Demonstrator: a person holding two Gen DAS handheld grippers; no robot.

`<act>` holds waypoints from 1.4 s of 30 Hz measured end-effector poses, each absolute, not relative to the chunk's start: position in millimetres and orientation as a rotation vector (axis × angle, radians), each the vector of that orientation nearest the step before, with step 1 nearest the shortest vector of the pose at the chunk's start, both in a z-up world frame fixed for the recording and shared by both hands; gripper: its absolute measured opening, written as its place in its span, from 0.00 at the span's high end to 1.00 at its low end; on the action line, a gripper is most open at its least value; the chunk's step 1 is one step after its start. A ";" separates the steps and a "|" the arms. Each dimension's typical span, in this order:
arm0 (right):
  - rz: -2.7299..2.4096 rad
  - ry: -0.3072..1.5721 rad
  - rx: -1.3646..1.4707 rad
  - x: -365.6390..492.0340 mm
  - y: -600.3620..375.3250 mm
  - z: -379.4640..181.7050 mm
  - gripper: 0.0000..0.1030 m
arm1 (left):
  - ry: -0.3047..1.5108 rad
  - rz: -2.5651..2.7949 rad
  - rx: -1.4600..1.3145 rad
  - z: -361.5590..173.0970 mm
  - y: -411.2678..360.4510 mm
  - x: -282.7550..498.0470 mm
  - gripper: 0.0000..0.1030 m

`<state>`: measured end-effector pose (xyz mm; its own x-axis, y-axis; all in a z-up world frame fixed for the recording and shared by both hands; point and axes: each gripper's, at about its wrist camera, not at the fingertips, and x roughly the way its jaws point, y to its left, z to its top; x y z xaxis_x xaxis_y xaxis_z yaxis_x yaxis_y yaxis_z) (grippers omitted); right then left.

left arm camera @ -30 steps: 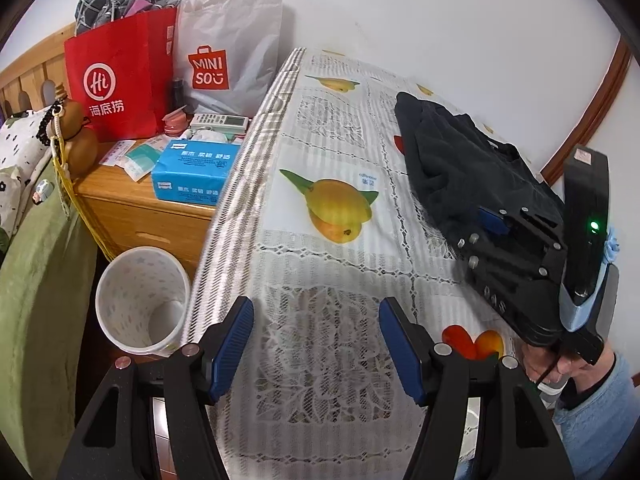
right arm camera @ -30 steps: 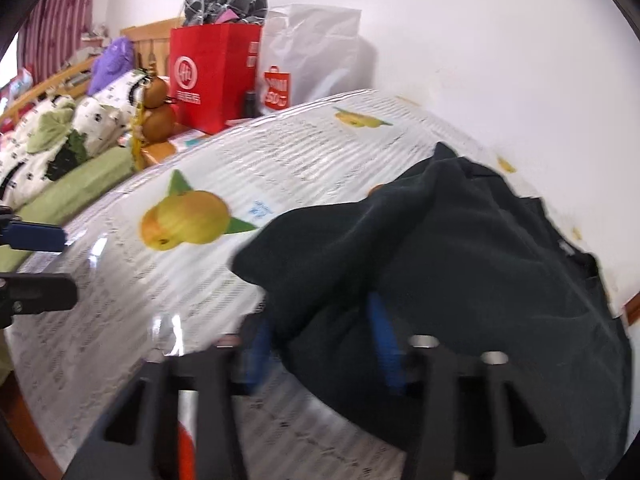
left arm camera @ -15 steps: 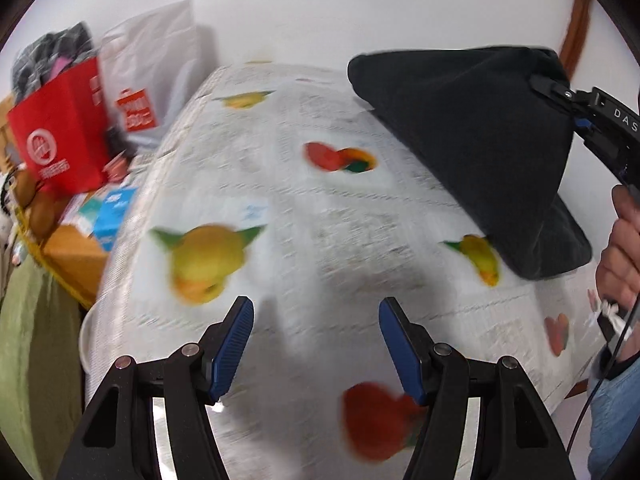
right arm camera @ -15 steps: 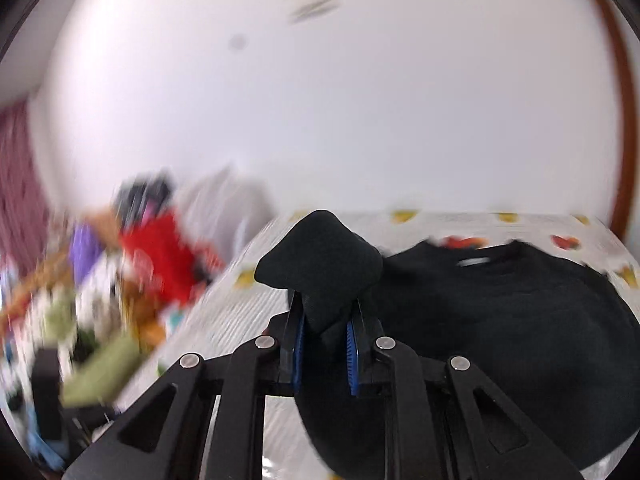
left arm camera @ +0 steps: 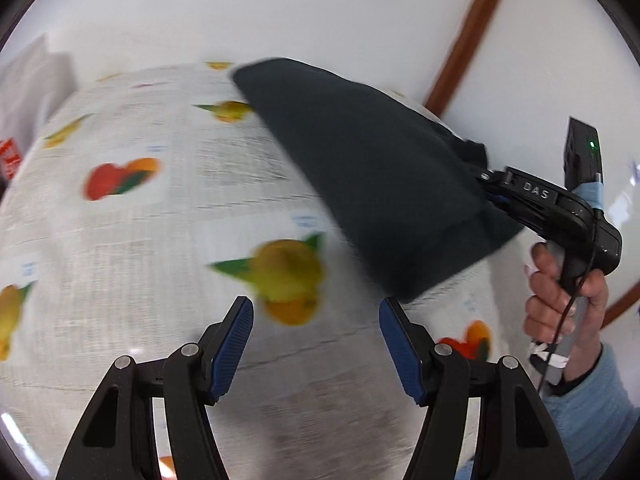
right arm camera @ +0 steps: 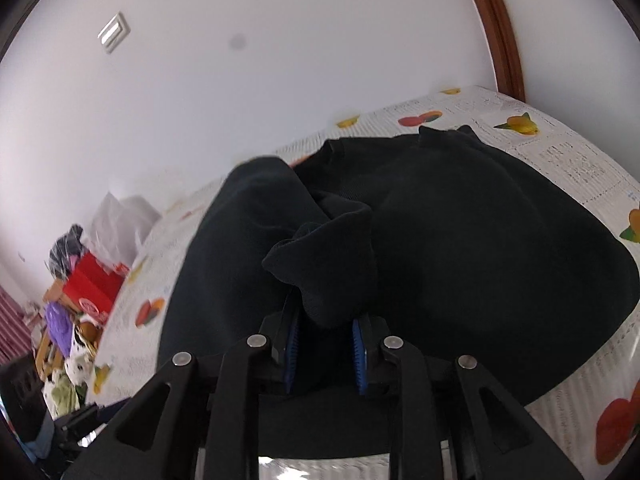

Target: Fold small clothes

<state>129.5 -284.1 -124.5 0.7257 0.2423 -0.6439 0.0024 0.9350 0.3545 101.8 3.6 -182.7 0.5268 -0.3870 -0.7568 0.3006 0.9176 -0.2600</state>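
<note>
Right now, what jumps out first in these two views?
The dark garment dominates: one bunched end is clamped in the right tongs, whose jaws have just been opening a little with cloth still between them, while the rest drapes over the fruit-print tablecloth. The left tongs stand open and empty above that cloth. At the right edge of the left view, a hand in a light blue sleeve grips the right tool's handle.
</note>
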 end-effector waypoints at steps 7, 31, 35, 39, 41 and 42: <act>0.182 0.709 0.261 125.5 -279.8 -113.4 0.48 | 0.934 -0.453 -0.060 -186.2 -44.2 114.5 0.38; 0.267 0.766 0.099 174.2 -201.5 -141.3 0.81 | 0.869 -0.222 -0.096 -184.7 18.4 121.8 0.79; 0.334 0.813 0.112 173.2 -181.9 -134.4 0.75 | 0.859 -0.194 -0.083 -186.3 45.4 108.1 0.79; 0.381 0.837 0.178 170.3 -182.1 -128.5 0.65 | 0.854 -0.215 -0.100 -189.1 60.5 101.1 0.75; 0.392 0.840 0.211 172.5 -183.2 -129.0 0.56 | 0.846 -0.222 -0.120 -190.5 65.4 99.7 0.70; 0.391 0.844 0.229 174.9 -183.5 -130.2 0.55 | 0.844 -0.222 -0.125 -190.8 68.7 96.5 0.60</act>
<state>174.9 -183.5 -130.2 0.5997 0.4233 -0.6791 -0.2446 0.9050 0.3481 96.5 68.7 -190.8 0.6433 -0.2439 -0.7258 0.1453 0.9696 -0.1971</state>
